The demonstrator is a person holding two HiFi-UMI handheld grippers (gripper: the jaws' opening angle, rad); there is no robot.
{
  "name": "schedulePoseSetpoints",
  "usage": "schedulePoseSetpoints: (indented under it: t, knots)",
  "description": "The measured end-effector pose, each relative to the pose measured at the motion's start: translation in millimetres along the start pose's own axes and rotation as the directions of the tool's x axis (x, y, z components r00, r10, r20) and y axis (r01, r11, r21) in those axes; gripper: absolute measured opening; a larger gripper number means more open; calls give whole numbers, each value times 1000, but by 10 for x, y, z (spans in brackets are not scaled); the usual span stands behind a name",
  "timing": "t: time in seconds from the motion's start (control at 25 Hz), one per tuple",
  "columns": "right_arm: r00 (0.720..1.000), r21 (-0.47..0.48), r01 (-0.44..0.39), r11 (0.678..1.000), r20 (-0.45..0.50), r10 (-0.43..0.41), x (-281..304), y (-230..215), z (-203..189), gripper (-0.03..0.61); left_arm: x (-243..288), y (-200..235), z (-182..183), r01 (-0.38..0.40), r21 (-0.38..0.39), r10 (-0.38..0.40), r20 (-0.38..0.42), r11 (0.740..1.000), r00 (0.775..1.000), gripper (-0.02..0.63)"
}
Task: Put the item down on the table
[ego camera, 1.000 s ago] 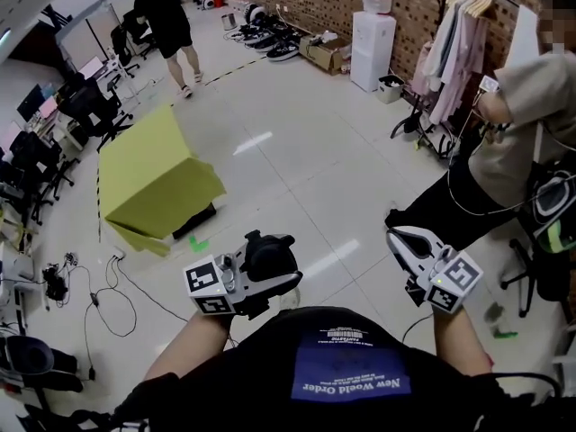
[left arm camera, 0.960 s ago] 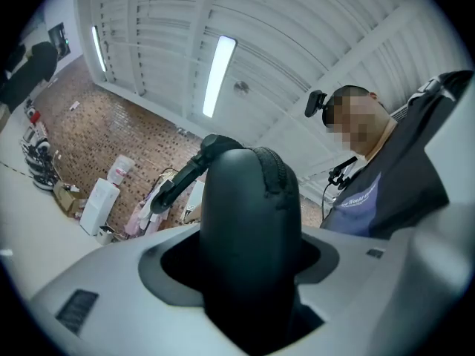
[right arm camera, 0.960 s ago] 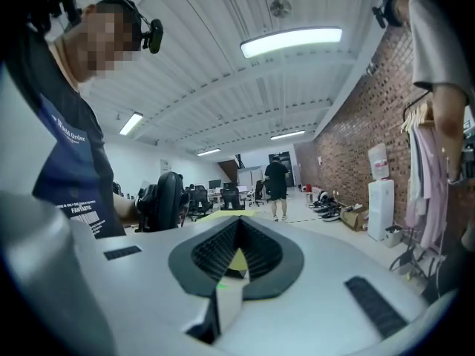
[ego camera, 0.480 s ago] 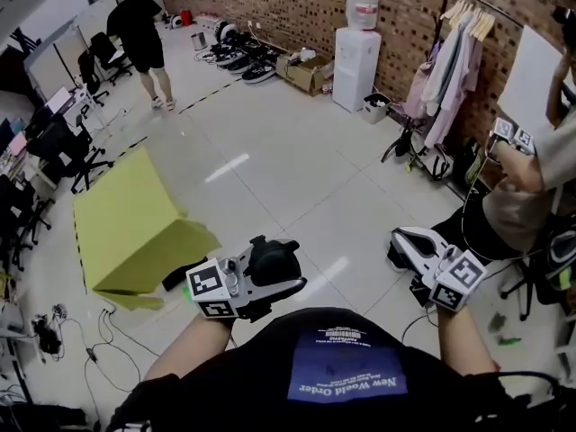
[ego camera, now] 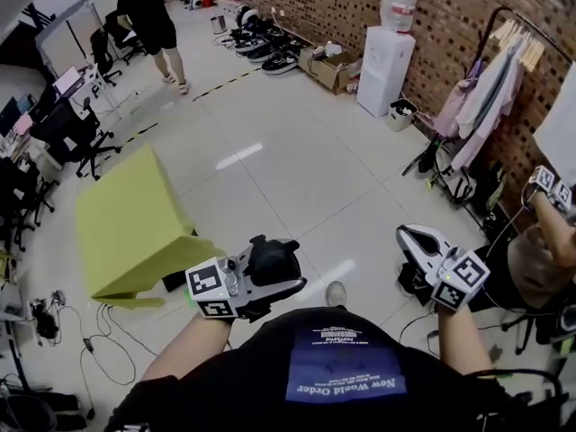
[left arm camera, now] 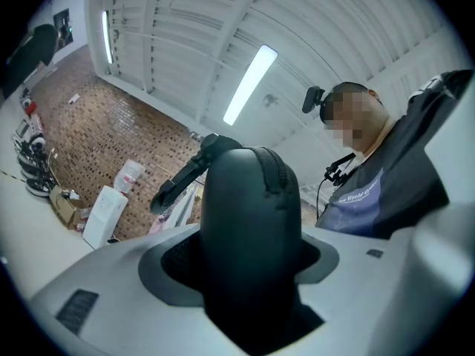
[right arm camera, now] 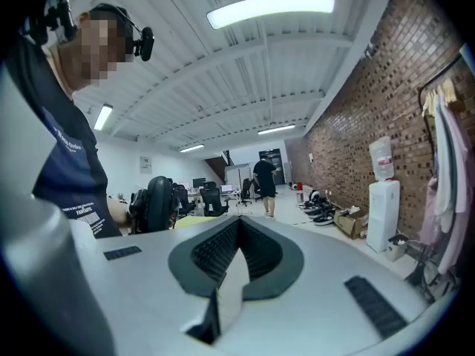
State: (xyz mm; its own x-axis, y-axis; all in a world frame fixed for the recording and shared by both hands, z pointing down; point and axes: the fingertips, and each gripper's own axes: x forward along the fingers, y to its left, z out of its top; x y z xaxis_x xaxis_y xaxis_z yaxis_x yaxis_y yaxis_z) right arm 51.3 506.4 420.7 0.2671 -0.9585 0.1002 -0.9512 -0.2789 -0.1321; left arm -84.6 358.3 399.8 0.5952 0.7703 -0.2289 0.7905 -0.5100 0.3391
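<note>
A black zippered case (ego camera: 273,261) is clamped in my left gripper (ego camera: 266,275), held close in front of the person's chest, above the floor. In the left gripper view the case (left arm camera: 249,228) fills the gap between the grey jaws of the left gripper (left arm camera: 249,273) and points up toward the ceiling. My right gripper (ego camera: 416,239) is held out at the right, shut and empty; in its own view the right gripper (right arm camera: 231,243) has its jaws pressed together. The table with a yellow-green cover (ego camera: 135,223) stands to the left, ahead of the left gripper.
A water dispenser (ego camera: 394,57) and a clothes rack (ego camera: 504,70) stand along the brick wall. Office chairs (ego camera: 76,129) and desks line the left. One person (ego camera: 153,16) walks far back; another person's arm (ego camera: 540,232) is at the right edge. Cables (ego camera: 45,313) lie on the floor.
The head view has swung, so the person at the right has slid toward the frame's edge. Both grippers keep their places by the body; the case stays gripped.
</note>
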Motion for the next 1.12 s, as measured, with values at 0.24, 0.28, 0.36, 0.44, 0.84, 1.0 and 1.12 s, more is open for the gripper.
schedulePoseSetpoints:
  t: [0.24, 0.28, 0.36, 0.44, 0.84, 1.0, 1.12]
  knots:
    - [994, -54, -105, 993, -11, 104, 671, -1024, 233, -12, 507, 971, 290, -102, 42, 102, 20, 994, 995, 307]
    - [992, -62, -129, 990, -13, 128, 782, -1172, 295, -12, 593, 1112, 355, -120, 47, 119, 29, 992, 993, 307]
    - [984, -79, -178, 981, -5, 178, 1004, -1443, 445, -12, 762, 1380, 480, -145, 64, 142, 40, 987, 989, 307]
    - [977, -96, -214, 972, 7, 215, 1208, -1732, 581, -12, 941, 1660, 587, -165, 78, 162, 50, 983, 986, 307]
    - [974, -65, -228, 971, -2, 228, 2092, -2855, 636, -12, 1288, 2966, 840, -187, 48, 184, 64, 981, 981, 307]
    - [975, -97, -221, 970, -16, 221, 2671, -3083, 747, -12, 1166, 3575, 1077, -149, 65, 145, 65, 987, 987, 307]
    - [980, -119, -197, 973, -14, 197, 3213, -3216, 918, -12, 926, 4081, 1392, -132, 75, 127, 76, 988, 989, 307]
